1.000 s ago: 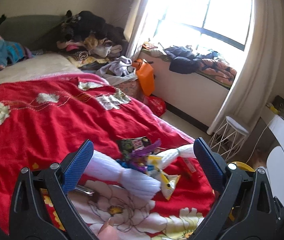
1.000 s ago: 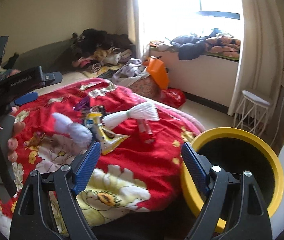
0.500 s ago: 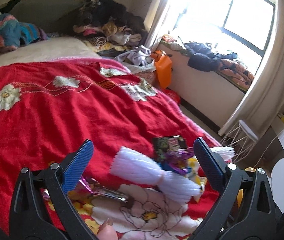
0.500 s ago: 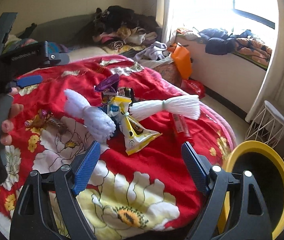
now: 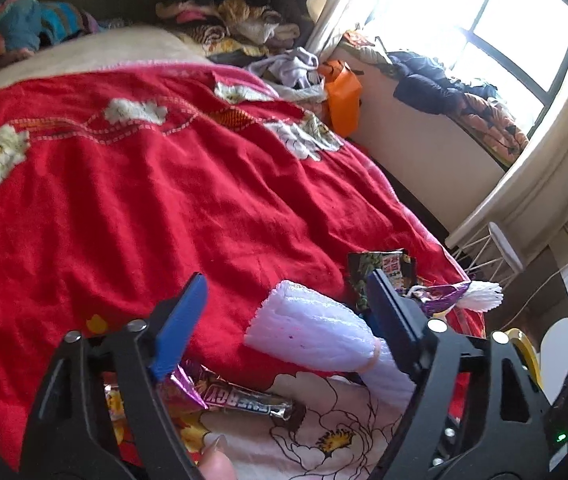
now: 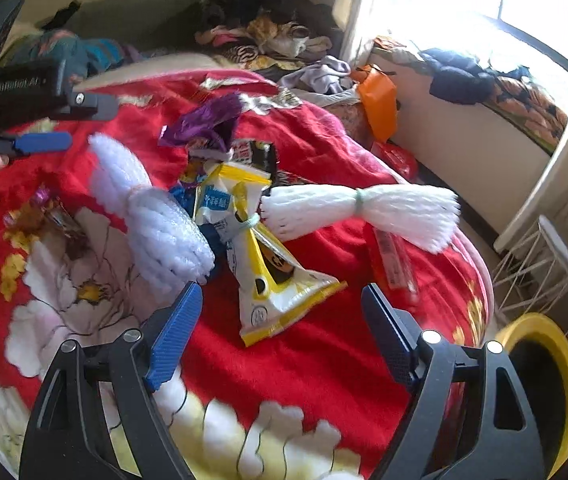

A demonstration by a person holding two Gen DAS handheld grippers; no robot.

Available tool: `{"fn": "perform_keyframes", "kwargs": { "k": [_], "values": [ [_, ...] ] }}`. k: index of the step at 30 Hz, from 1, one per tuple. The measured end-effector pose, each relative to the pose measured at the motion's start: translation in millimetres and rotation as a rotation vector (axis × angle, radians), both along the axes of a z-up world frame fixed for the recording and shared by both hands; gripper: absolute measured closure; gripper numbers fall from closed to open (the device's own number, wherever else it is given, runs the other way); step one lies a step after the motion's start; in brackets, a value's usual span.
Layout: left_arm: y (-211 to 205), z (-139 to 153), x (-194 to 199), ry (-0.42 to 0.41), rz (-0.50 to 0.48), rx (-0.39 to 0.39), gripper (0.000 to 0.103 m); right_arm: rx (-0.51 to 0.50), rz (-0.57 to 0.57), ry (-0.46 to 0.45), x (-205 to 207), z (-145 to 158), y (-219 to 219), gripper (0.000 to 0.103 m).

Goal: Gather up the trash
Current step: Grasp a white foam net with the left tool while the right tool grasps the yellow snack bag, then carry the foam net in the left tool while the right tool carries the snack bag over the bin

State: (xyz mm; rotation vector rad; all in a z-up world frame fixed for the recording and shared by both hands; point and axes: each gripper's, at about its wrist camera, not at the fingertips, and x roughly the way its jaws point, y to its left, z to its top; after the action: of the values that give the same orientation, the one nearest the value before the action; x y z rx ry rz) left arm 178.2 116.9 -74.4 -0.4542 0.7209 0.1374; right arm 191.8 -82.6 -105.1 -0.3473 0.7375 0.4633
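Observation:
Trash lies in a heap on the red flowered bedspread (image 5: 164, 200). In the left wrist view my left gripper (image 5: 284, 314) hangs over a white foam net (image 5: 315, 336). Its jaws are closing, the net lies between them, and the pads do not press on it. An energy bar wrapper (image 5: 240, 398) lies just below. In the right wrist view my right gripper (image 6: 282, 334) is closing just short of a yellow-white snack packet (image 6: 272, 284), gripping nothing. Two foam nets (image 6: 156, 228) (image 6: 367, 212), a purple wrapper (image 6: 204, 120) and a red stick packet (image 6: 391, 264) surround it.
A yellow bin (image 6: 543, 380) stands on the floor off the bed's right corner, beside a white wire stool (image 6: 539, 256). Clothes are piled at the head of the bed (image 6: 268, 28) and on the window sill (image 5: 443, 88). An orange bag (image 6: 379, 100) hangs by the bed.
Both grippers have come down and closer to the trash heap. The left jaws have narrowed around the foam net. The yellow bin has slid to the right edge of the right wrist view.

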Motion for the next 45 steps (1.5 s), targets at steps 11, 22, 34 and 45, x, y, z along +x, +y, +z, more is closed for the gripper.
{"fn": "perform_keyframes", "kwargs": {
  "k": [11, 22, 34, 45],
  "values": [
    [-6.9, -19.1, 7.5, 0.055, -0.076, -0.05, 0.077, 0.079, -0.012, 0.081, 4.3, -16.5, -11.4, 0.074],
    [-27.5, 18.2, -15.9, -0.034, -0.135, -0.001, 0.086, 0.208, -0.1, 0.071, -31.9, 4.7, -48.6, 0.075],
    [-56.2, 68.6, -39.5, -0.14, -0.204, 0.093, 0.089, 0.271, -0.1, 0.025, -63.3, 33.1, -67.9, 0.075],
    [-75.9, 88.8, -51.0, -0.192, -0.224, 0.125, 0.09, 0.293, -0.113, -0.024, -83.9, 57.0, -79.5, 0.076]
  ]
}}
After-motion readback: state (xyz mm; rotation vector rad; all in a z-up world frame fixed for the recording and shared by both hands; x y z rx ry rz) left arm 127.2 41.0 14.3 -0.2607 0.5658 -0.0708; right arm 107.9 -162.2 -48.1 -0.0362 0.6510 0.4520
